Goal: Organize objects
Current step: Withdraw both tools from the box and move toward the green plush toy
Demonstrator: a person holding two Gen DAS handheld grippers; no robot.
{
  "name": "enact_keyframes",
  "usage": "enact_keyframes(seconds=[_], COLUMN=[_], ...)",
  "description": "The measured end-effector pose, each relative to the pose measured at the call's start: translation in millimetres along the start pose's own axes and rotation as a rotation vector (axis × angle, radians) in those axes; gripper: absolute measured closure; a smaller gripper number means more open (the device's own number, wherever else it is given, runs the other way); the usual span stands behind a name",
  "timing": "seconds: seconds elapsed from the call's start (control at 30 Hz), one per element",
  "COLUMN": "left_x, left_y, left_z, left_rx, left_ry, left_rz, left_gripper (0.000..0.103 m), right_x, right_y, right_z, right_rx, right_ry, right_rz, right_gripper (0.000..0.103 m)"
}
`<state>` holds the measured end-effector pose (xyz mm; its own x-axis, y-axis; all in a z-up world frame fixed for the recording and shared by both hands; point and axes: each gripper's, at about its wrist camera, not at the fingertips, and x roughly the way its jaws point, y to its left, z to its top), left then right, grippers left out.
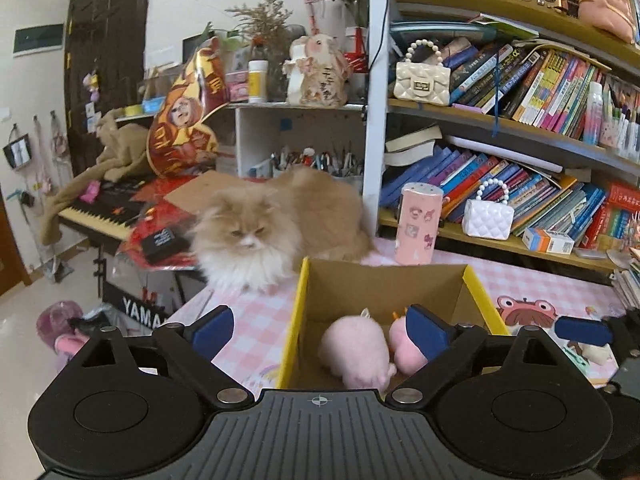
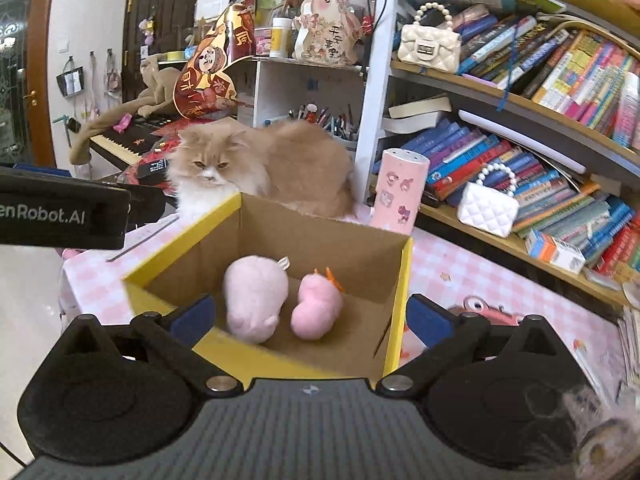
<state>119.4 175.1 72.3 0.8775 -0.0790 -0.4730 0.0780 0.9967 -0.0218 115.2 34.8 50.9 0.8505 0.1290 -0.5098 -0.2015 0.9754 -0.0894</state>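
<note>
A cardboard box with yellow outer walls [image 1: 384,284] [image 2: 320,240] stands open on the pink checked table. Two pink plush toys lie inside it: a pale fluffy one [image 1: 354,350] [image 2: 254,298] on the left and a brighter pink one [image 1: 400,346] [image 2: 316,306] on the right. My left gripper [image 1: 320,330] is open and empty, hovering over the box's near left wall. My right gripper [image 2: 312,318] is open and empty above the box's near edge; one of its blue fingertips [image 1: 584,330] shows in the left wrist view.
An orange and white cat [image 1: 280,220] [image 2: 256,168] sits on the table just behind the box. A pink cylinder with stickers [image 1: 418,222] [image 2: 400,190] stands behind the box's right. A full bookshelf [image 1: 520,128] lines the right. A keyboard piano [image 1: 104,208] stands at the left.
</note>
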Motion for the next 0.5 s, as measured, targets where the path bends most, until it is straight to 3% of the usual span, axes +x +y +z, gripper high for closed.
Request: enact_keyframes(seconds=[0.2, 0.5], left_x=[-25.0, -55.7], left_y=[11.6, 17.1], left_z=[-26.3, -69.7], left_rx=[-0.015, 0.007], left_ry=[0.05, 0.118], left_rz=[-0.013, 0.014], left_gripper=[0.008, 0.007], right_x=[-36.1, -75.2], right_y=[16.3, 27.5], right_z=[-27.3, -77.1], right_rx=[0.067, 0.158], right_ry=[0.011, 0.094], right_rz=[-0.013, -0.135], right_gripper=[0.0, 0.0])
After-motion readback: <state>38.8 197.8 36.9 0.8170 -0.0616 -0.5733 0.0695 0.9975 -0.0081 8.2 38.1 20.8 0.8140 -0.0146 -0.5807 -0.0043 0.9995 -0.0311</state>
